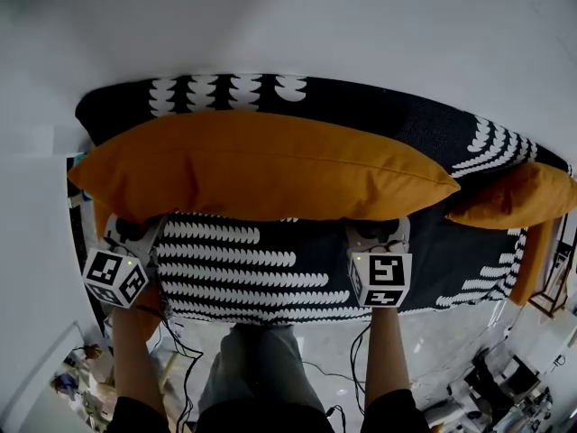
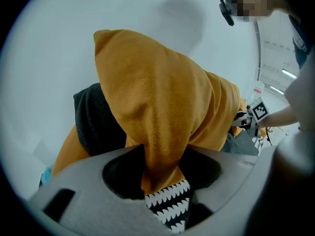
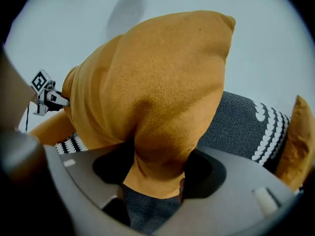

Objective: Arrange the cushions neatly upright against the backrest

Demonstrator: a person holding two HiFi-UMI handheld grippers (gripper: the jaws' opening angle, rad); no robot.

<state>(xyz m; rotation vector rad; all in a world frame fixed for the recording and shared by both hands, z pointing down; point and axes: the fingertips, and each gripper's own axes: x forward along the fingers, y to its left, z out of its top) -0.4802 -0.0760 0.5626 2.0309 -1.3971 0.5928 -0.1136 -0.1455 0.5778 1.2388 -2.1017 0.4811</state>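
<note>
**While both tongs pinch its near edge, long cushion spans the sofa**

Where the long orange cushion stretches across the left and middle of the patterned sofa, the left gripper clamps its near edge at the left end, jaws narrow with fabric bunched between them. The right gripper pinches the same edge further right, its jaws opening slightly around the fabric. A second orange cushion sits at the sofa's right end.
</note>
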